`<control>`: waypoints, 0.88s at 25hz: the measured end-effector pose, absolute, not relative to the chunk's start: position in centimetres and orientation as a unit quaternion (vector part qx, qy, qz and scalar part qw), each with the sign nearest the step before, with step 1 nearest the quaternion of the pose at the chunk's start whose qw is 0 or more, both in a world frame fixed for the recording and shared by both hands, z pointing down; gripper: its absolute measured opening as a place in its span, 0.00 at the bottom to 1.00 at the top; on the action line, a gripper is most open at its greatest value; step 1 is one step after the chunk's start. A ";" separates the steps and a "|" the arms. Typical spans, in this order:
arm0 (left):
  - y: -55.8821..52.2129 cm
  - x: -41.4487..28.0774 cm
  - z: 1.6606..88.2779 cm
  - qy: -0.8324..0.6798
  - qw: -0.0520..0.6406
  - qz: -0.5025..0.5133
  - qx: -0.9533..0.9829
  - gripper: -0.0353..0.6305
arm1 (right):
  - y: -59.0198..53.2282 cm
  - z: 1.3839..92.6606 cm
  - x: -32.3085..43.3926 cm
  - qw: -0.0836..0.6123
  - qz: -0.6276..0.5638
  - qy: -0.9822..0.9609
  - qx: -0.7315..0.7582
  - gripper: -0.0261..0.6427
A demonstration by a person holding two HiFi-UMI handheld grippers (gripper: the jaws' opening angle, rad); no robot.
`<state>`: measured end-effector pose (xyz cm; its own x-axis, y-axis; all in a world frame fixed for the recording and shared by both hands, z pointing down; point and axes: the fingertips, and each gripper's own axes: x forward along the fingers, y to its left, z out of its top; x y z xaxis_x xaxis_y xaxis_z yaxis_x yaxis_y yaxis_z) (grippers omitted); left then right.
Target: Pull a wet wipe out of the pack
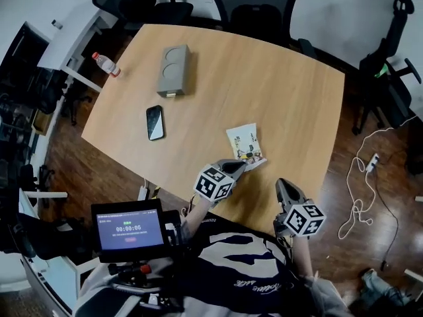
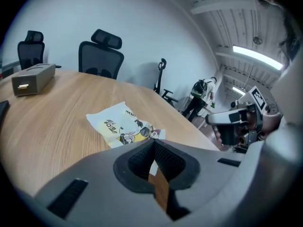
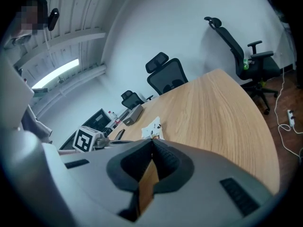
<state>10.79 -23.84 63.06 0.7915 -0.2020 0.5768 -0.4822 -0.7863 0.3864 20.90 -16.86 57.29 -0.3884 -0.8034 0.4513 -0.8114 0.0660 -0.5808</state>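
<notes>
The wet wipe pack, white and yellow with cartoon print, lies flat on the wooden table. In the left gripper view the pack lies just beyond the jaws, with its small flap nearest the tips. My left gripper is shut, its tips at the pack's near edge; I cannot see anything pinched between them. My right gripper is shut and empty, near the table's front edge to the right of the pack. From the right gripper the pack shows a short way ahead.
A black phone and a grey box lie further back on the table, with a plastic bottle at the far left corner. Office chairs ring the table. A small screen sits by my body. Cables trail on the floor.
</notes>
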 end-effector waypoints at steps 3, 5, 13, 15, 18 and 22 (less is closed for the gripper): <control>-24.1 11.3 65.2 -0.168 0.260 0.312 0.898 0.06 | -16.3 57.3 21.2 -0.001 0.406 -0.713 0.572 0.02; -24.2 11.6 65.9 -0.155 0.261 0.324 0.896 0.06 | -16.0 57.4 21.0 -0.001 0.408 -0.705 0.579 0.02; -23.5 11.7 66.5 -0.116 0.288 0.340 0.887 0.06 | -17.7 57.2 19.2 0.026 0.389 -0.708 0.588 0.03; -23.1 11.4 66.6 -0.101 0.282 0.350 0.888 0.06 | -19.0 56.9 18.6 0.037 0.377 -0.716 0.587 0.03; -22.1 10.3 66.7 -0.082 0.305 0.357 0.879 0.06 | -20.9 56.8 17.6 0.057 0.360 -0.728 0.581 0.03; -21.6 8.7 66.2 -0.065 0.336 0.353 0.871 0.06 | -23.4 57.3 15.3 0.108 0.335 -0.749 0.561 0.06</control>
<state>8.73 -21.65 66.15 0.7423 0.1236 0.6585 -0.3505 -0.7660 0.5389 15.27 -23.36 57.34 -0.3471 -0.7680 0.5383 -0.9131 0.1457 -0.3809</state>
